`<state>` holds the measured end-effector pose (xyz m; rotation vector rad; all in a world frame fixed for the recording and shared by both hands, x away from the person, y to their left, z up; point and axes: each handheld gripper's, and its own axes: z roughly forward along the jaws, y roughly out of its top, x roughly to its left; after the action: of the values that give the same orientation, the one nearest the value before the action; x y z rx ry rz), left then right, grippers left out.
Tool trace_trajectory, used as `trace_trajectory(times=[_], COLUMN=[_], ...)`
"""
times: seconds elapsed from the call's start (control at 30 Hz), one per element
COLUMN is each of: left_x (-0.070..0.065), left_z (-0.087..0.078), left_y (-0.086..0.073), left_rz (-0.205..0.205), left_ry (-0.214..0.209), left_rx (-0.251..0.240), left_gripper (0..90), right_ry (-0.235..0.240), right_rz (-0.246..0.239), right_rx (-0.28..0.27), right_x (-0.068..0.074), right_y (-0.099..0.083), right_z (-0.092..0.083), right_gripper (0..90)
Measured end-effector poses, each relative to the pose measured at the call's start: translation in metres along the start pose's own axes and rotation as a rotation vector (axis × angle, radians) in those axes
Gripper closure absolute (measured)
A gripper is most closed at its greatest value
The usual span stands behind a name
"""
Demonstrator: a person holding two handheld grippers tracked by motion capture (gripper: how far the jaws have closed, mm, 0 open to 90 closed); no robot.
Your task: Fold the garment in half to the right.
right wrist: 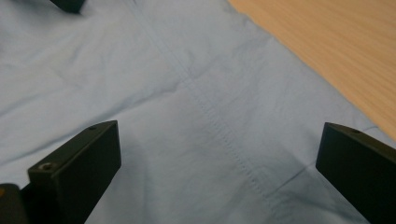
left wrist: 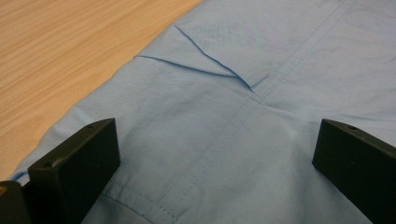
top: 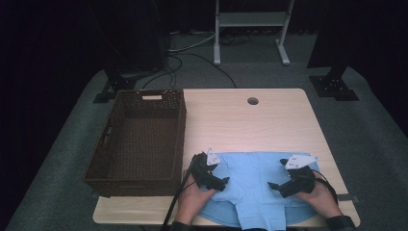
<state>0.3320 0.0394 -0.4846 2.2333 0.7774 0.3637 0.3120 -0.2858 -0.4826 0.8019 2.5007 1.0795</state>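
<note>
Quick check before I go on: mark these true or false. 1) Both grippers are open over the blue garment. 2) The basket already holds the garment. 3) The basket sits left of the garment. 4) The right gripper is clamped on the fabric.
1) True: the left gripper and right gripper both stand open above the blue garment.
2) False: the basket holds nothing; the garment lies on the table.
3) True.
4) False: its jaws are wide apart, gripping nothing.
</note>
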Motion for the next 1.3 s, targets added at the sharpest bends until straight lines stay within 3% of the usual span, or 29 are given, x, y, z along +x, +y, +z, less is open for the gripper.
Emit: trace_trajectory(times=[0.13,0.23,0.4,0.53,0.93,1.17,1.3], left_x=[0.000,0.000,0.000,0.001,-0.001,-0.001,-0.004], left_z=[0.000,0.000,0.000,-0.003,-0.015,-0.014,-0.012], left_y=[0.000,0.000,0.000,0.001,0.007,0.003,0.002], left_rz=[0.000,0.001,-0.008,-0.048,-0.074,-0.092,-0.122], left_ry=[0.000,0.001,0.005,-0.010,0.081,0.071,0.083], left_rx=[0.000,0.000,-0.007,-0.042,0.008,0.017,0.037], left_gripper=[0.0,0.0,0.0,0.0,0.0,0.0,0.0], right_ry=[0.013,0.045,0.034,0.018,-0.015,-0.036,-0.042], right_rz=[-0.003,0.030,0.044,0.059,0.096,0.112,0.122], right_rx=[0.031,0.046,0.048,0.049,0.052,0.053,0.050], right_x=[-0.002,-0.006,-0.007,-0.010,-0.025,-0.033,-0.036], right_y=[0.003,0.002,0.002,-0.001,-0.016,-0.025,-0.026], right_z=[0.008,0.010,0.009,0.006,-0.009,-0.018,-0.019], right_gripper=[0.0,0.0,0.0,0.0,0.0,0.0,0.0])
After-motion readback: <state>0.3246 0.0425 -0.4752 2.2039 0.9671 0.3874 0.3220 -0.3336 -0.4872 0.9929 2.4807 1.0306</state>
